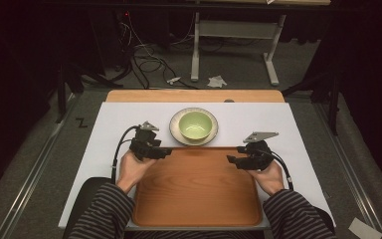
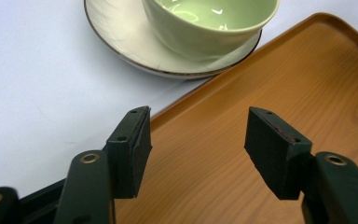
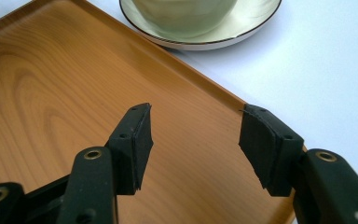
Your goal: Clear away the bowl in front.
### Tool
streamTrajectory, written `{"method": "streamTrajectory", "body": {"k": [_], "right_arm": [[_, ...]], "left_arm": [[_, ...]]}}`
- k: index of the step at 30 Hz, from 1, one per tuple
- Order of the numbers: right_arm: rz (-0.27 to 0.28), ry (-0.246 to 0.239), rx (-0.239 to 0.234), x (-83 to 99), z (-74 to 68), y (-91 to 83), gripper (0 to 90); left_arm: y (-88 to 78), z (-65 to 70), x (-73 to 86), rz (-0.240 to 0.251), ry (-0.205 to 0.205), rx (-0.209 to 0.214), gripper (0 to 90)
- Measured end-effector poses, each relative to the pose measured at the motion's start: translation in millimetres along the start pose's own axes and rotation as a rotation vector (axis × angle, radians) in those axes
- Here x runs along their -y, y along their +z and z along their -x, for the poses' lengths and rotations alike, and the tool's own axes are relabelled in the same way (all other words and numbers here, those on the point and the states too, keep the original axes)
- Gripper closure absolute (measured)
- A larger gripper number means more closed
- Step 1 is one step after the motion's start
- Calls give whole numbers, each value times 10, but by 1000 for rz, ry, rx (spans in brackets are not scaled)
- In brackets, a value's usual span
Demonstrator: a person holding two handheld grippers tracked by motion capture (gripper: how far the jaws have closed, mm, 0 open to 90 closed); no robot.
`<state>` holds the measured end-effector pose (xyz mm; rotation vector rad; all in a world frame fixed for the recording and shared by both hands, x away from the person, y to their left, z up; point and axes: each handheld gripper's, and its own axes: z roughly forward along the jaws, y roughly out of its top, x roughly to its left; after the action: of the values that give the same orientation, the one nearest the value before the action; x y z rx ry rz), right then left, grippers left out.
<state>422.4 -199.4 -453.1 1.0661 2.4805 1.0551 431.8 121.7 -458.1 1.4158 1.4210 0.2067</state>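
The white surface (image 1: 278,124) carries everything here, and the wooden tray (image 1: 197,186) serves as the landmark for the rest. The tray lies on the near part of the surface, directly in front of the person, and its floor is bare, with wood grain showing.

Just beyond the tray's far rim stands a cream plate (image 1: 177,130) with a dark edge line. In the left gripper view the plate's near edge reaches the tray's rim, though whether the two touch cannot be told. A pale green bowl (image 1: 195,124) sits upright on the plate, its glossy inside catching the light.

The left tongs (image 1: 165,152) hang over the tray's far left corner, held in the person's left hand (image 1: 132,169), which rests at the tray's left edge. Their jaws stand wide apart with nothing between them; in the left gripper view they frame the tray's rim, with the plate and bowl ahead of them.

The right tongs (image 1: 231,160) hang over the tray's far right corner, held in the right hand (image 1: 270,175) at the tray's right edge. Their jaws are also spread wide and hold nothing; in the right gripper view one jaw sits above the tray's floor and the other over its rim.
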Motion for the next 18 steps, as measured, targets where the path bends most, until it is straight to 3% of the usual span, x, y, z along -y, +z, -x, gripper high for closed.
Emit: {"method": "streamTrajectory", "body": {"k": [11, 18], "right_arm": [[-3, -5, -4, 20, -7, -13, 460], [-13, -9, -4, 54, -17, -31, 462]], "left_arm": [[81, 57, -137, -11, 5, 5, 427], [194, 156, -320, -11, 28, 0, 433]]}}
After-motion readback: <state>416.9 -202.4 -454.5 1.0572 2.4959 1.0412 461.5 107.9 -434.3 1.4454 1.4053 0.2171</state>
